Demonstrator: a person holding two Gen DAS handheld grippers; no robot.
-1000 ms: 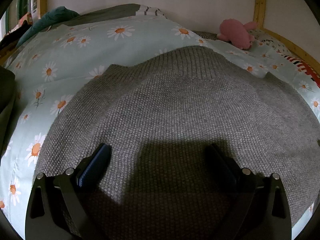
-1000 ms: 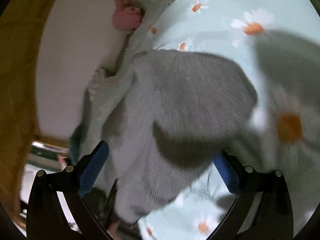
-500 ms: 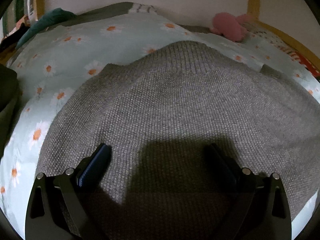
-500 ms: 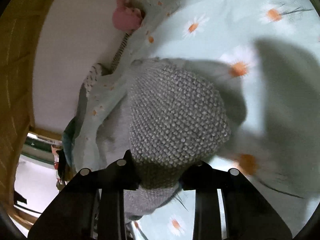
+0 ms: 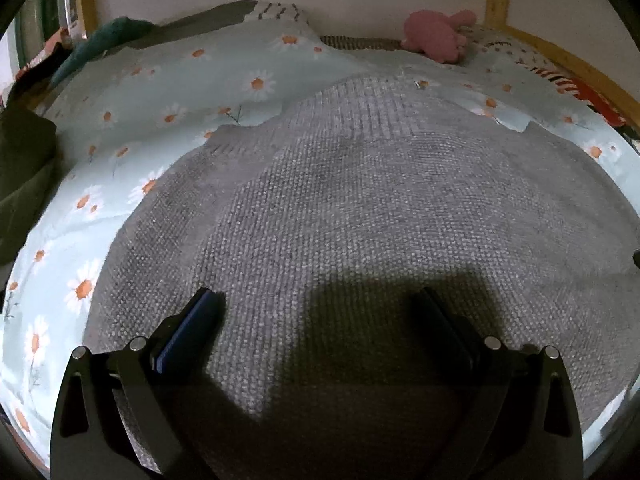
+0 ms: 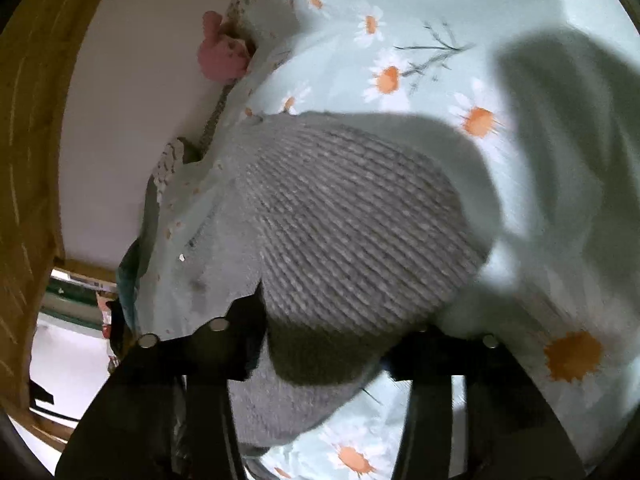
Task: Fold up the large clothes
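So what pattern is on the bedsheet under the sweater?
White-and-orange daisies on pale blue-green bedsheet, clearest in the left wrist view; the sweater is plain grey knit.

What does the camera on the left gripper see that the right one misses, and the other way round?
Only the left wrist view shows the grey sweater spread wide across the bed, with the left gripper open above it and a dark green cloth at the left edge.

Only the right wrist view shows the right gripper shut on a ribbed part of the sweater, with a large shadow across the sheet.

Both show the sweater, the daisy-print sheet and the pink plush toy by the wall.
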